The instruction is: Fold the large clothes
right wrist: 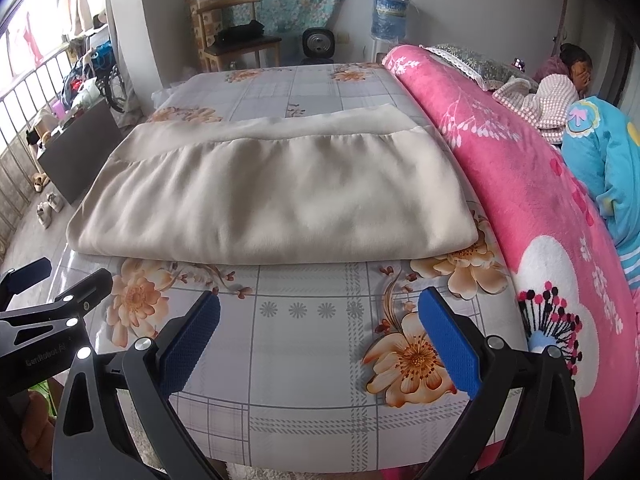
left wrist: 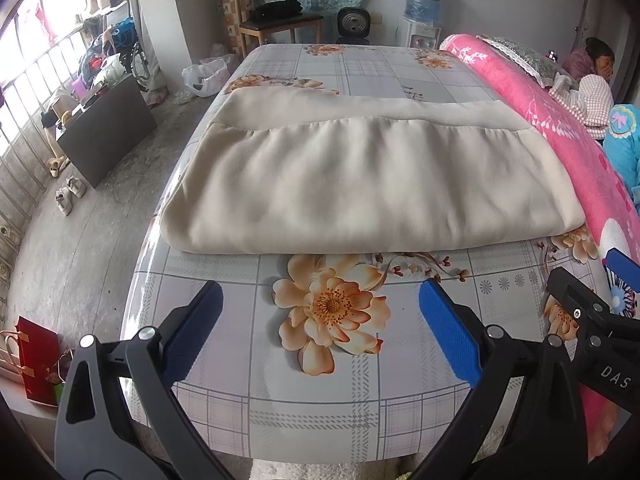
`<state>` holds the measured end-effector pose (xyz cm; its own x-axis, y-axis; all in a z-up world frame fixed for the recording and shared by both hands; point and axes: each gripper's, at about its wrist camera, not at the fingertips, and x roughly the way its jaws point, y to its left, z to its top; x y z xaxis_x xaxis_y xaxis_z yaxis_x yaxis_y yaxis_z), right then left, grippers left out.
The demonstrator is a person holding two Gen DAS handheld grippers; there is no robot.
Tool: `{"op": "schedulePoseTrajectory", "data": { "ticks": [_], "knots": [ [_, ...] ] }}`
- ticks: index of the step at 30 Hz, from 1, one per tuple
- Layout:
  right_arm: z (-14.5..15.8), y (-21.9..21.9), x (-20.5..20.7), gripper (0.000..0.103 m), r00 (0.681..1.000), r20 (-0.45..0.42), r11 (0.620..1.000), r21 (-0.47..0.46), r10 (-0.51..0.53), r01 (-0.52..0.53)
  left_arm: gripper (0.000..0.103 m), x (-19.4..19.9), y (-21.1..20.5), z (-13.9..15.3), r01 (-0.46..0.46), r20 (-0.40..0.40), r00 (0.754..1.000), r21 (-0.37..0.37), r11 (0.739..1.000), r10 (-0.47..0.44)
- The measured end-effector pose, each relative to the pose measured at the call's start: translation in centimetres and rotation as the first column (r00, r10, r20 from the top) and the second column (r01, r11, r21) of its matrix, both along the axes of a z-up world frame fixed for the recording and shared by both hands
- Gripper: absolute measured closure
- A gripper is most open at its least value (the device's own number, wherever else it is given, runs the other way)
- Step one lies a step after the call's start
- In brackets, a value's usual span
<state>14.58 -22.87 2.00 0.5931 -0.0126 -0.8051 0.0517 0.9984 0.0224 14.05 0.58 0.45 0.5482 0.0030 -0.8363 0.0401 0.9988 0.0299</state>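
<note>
Floral checked tabletop [left wrist: 320, 408] carries a folded beige garment [left wrist: 360, 184], with a pink blanket [right wrist: 520, 200] alongside. Wooden chair [left wrist: 276, 16] stands behind. Left gripper [left wrist: 320, 320] and right gripper [right wrist: 320, 328] hover with fingers spread, empty

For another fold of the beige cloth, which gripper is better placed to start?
Probably neither. The left gripper faces the near-left part of the beige cloth, the right gripper the near-right part. Both are open, short of its near edge, level with each other.

Both wrist cameras look along the bed [left wrist: 360, 420], sharing the cloth [left wrist: 360, 184].
</note>
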Motion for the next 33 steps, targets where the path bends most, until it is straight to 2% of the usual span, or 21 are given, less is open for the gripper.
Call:
{"op": "schedulePoseTrajectory", "data": {
  "ticks": [33],
  "knots": [
    [0.11, 0.10, -0.06, 0.006, 1.000, -0.009, 1.000, 0.000, -0.007, 0.007, 0.008, -0.09, 0.04, 0.04, 0.001, -0.006, 1.000, -0.008, 1.000, -0.001]
  ]
}}
